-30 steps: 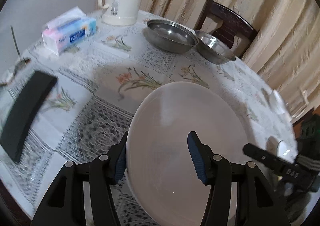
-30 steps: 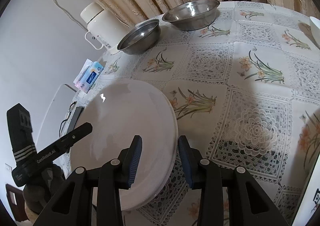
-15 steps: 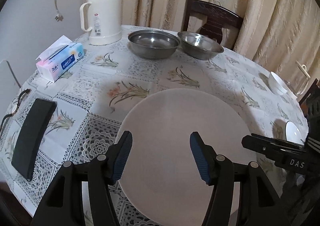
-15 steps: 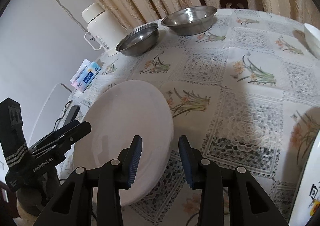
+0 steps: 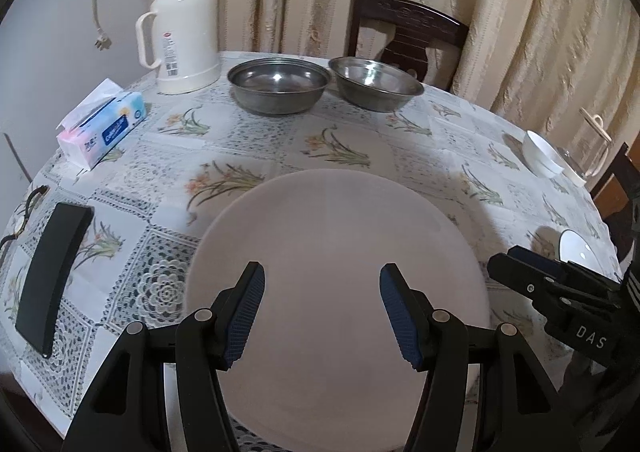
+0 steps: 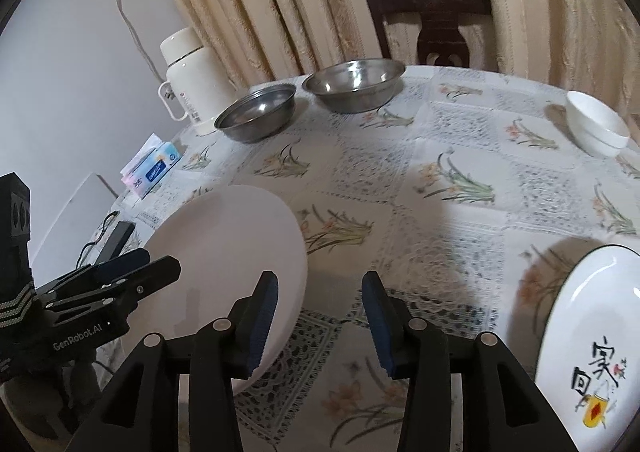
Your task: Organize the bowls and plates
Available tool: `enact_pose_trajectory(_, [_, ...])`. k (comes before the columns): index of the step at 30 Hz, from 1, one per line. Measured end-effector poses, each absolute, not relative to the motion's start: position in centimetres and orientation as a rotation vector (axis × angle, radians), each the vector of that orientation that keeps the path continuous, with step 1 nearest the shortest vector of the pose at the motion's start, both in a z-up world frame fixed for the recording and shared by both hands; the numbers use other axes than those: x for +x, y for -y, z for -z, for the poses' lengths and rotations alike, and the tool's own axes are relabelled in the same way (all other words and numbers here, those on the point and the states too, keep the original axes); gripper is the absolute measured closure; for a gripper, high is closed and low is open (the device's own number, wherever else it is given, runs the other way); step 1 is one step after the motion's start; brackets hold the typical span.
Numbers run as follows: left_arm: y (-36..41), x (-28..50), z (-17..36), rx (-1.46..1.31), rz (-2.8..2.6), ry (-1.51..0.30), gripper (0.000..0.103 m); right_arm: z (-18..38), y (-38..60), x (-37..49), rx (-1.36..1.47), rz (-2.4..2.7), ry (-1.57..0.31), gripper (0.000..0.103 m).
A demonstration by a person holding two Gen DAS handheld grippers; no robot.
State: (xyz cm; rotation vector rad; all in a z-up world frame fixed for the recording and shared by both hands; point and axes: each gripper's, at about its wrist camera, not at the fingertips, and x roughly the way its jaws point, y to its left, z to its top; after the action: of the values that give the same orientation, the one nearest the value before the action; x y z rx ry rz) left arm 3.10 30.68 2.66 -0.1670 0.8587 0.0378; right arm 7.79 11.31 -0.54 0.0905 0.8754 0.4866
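Two grippers: both are hovering over the near edge of the round table (image 5: pixel 360 139), one at each side of the big plate.
Left gripper (image 5: pixel 322 310): its blue-padded fingers are standing wide apart above the large white plate (image 5: pixel 336 272), gripping nothing.
Right gripper (image 6: pixel 320 322): its jaws are gaping too, holding nothing; the left pad is sitting over the plate's right rim (image 6: pixel 224 272), though contact cannot be told.
Large white plate: it is lying at the table's near edge, between the two tools.
Steel bowls: the wider steel bowl (image 5: pixel 279 85) and the deeper steel bowl (image 5: pixel 376 83) are sitting side by side at the far edge, by the dark chair (image 5: pixel 404 35).
Small white bowl (image 6: pixel 596 123): it is resting far right.
Decorated plate (image 6: pixel 592 340): green-rimmed, with painted characters, it is lying at the near right.
Other things: a cream flask (image 5: pixel 184 25), a tissue pack (image 5: pixel 102 123) and a black case (image 5: pixel 54 276) are occupying the left side.
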Motion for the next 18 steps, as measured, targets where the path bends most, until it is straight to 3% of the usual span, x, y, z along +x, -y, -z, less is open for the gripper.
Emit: enact_pose_trajectory(18, [-24.3, 4.1, -3.5, -0.108, 0.069, -0.864, 0.042, -0.4, -6.9, 6.5, 0.112, -0.338, -0.801, 0.053])
